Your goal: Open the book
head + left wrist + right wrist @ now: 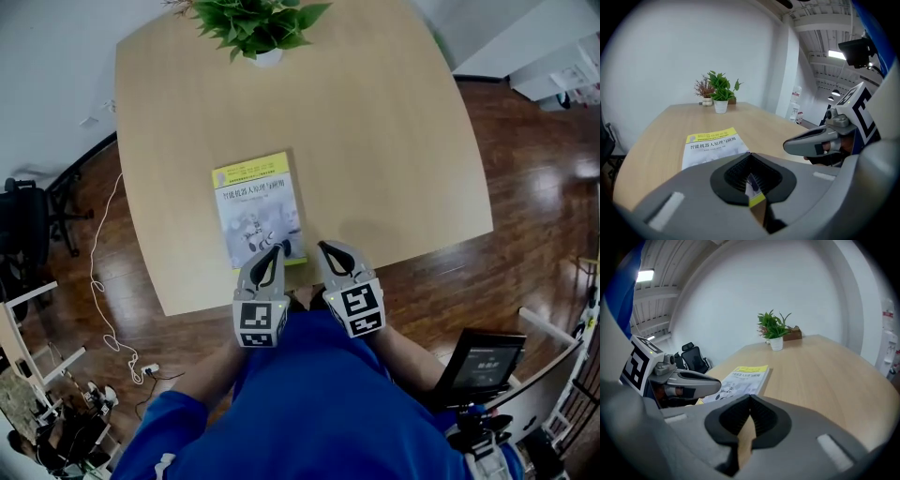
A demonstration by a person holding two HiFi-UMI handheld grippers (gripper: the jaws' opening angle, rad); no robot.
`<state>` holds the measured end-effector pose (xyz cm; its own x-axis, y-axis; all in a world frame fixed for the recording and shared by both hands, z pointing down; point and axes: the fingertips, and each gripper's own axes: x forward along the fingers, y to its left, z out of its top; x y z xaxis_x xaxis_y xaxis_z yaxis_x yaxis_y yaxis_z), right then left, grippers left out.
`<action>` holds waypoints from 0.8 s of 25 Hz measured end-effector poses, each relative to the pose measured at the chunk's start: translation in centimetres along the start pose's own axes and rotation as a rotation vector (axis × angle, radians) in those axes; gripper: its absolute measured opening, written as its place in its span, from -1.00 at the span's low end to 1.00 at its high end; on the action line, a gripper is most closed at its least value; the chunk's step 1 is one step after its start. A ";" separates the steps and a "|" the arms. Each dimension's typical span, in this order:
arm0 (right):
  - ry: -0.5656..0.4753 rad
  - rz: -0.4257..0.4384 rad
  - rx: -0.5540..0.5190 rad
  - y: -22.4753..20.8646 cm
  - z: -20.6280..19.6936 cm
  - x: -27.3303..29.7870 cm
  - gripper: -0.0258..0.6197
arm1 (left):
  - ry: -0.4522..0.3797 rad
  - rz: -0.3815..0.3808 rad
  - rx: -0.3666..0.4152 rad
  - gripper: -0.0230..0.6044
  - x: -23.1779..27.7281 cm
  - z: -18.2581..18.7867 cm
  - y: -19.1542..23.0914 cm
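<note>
A closed book (pixel 255 202) with a yellow band on top of its white cover lies flat on the wooden table (pixel 375 141), close to the front edge. My left gripper (pixel 277 247) hovers with its tip over the book's near right corner, jaws shut and empty. My right gripper (pixel 323 246) is beside it, just right of the book, also shut with nothing held. In the left gripper view the book (pixel 712 144) lies ahead of the jaws (pixel 751 157). In the right gripper view the book (pixel 743 378) is ahead and left of the jaws (pixel 750 399).
A potted green plant (pixel 255 28) stands at the table's far edge. A black office chair (pixel 28 225) and a white cable (pixel 103 281) are on the floor to the left. A dark screen (pixel 478 361) stands at the lower right.
</note>
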<state>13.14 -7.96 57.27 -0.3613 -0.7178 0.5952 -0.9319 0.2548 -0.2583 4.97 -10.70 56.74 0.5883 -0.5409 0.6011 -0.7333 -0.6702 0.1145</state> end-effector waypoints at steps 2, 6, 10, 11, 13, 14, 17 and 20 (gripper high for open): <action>0.020 0.016 0.007 -0.2 -0.2 1.0 -0.92 | 0.024 0.004 -0.012 -0.90 0.9 -0.6 0.2; 0.056 0.040 0.030 -0.5 -1.0 2.7 -0.92 | 0.053 0.008 -0.022 -0.90 2.1 -1.2 0.5; 0.075 0.051 0.052 -0.7 -1.3 3.9 -0.91 | 0.070 0.016 -0.040 -0.91 2.5 -1.6 1.0; 0.078 0.052 0.062 -0.8 -1.4 4.2 -0.91 | 0.073 0.018 -0.047 -0.91 2.5 -1.7 1.1; 0.081 0.057 0.084 -0.6 -1.5 4.8 -0.90 | 0.080 0.020 -0.059 -0.91 2.5 -1.8 1.7; 0.083 0.060 0.095 -0.4 -1.4 5.2 -0.90 | 0.083 0.020 -0.062 -0.90 2.4 -2.0 2.1; 0.093 0.074 0.123 0.1 -1.5 6.1 -0.87 | 0.087 0.019 -0.072 -0.91 2.1 -2.3 2.8; 0.112 0.097 0.166 0.5 -1.8 6.5 -0.54 | 0.090 0.023 -0.083 -0.91 1.8 -2.5 3.0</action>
<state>10.31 -11.29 62.41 -0.4589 -0.6166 0.6397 -0.8776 0.2019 -0.4349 3.02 -12.41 60.18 0.5409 -0.5056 0.6722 -0.7743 -0.6115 0.1631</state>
